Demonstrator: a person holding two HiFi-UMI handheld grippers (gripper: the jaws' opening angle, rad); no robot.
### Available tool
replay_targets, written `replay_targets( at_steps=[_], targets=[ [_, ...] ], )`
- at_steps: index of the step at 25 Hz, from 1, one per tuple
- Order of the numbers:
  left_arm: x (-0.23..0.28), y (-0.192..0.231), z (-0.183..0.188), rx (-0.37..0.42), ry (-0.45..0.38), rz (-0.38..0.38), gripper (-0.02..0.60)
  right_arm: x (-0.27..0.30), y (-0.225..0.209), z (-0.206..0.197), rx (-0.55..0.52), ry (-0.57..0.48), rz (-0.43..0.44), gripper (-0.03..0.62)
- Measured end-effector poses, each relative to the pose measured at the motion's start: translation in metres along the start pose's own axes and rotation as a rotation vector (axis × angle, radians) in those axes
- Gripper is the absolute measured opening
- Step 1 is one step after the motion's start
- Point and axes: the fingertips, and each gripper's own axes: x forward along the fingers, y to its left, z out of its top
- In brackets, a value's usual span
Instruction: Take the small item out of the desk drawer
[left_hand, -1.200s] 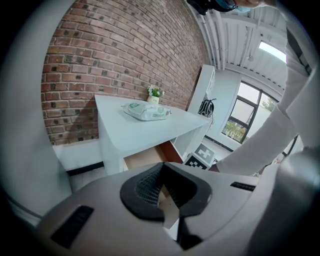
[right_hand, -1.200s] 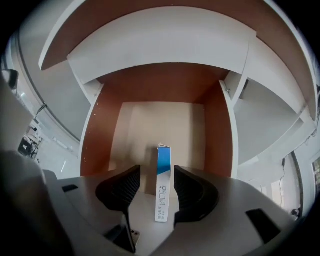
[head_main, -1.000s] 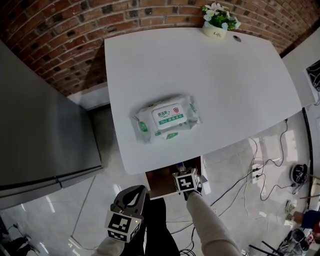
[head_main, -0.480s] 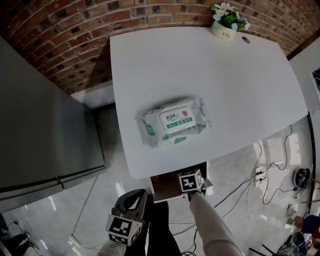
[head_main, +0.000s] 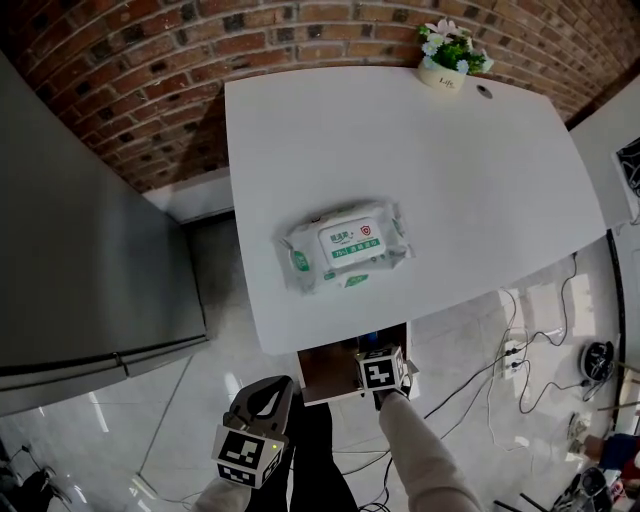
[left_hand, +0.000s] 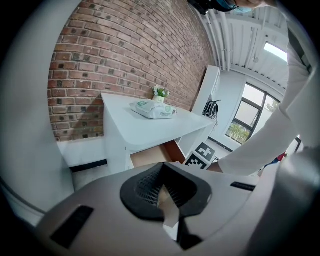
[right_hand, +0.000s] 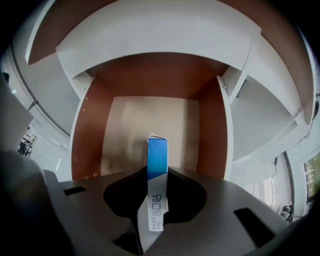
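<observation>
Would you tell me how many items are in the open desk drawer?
1: a small blue-and-white box, upright inside the drawer, between the right gripper's fingers, which have just been closing on it. The gripper hides the drawer's near part, so more may lie there.

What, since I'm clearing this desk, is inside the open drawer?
A slim blue-and-white box, on which the right gripper's jaws have just been closing; otherwise bare floor. The gripper covers the drawer's near end.
</observation>
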Motion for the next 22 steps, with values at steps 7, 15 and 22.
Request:
replay_targets(
  at_steps=[7, 15, 22],
  targets=[
    [-0.006, -0.013, 0.014, 0.026, -0.029, -0.031, 0.017, -0.035, 0.003, 0.004, 0.041, -0.057, 0.012, 0.097],
    [-0.012, -0.028, 0.027, 0.064, -0.060, -0.070, 0.017, -0.080, 0.009, 0.007, 0.116, -0.148, 0.009, 0.097],
    [-0.021, -0.039, 0.042, 0.099, -0.094, -0.096, 0.017, -0.130, 0.018, 0.014, 0.170, -0.259, 0.003, 0.097]
  ],
)
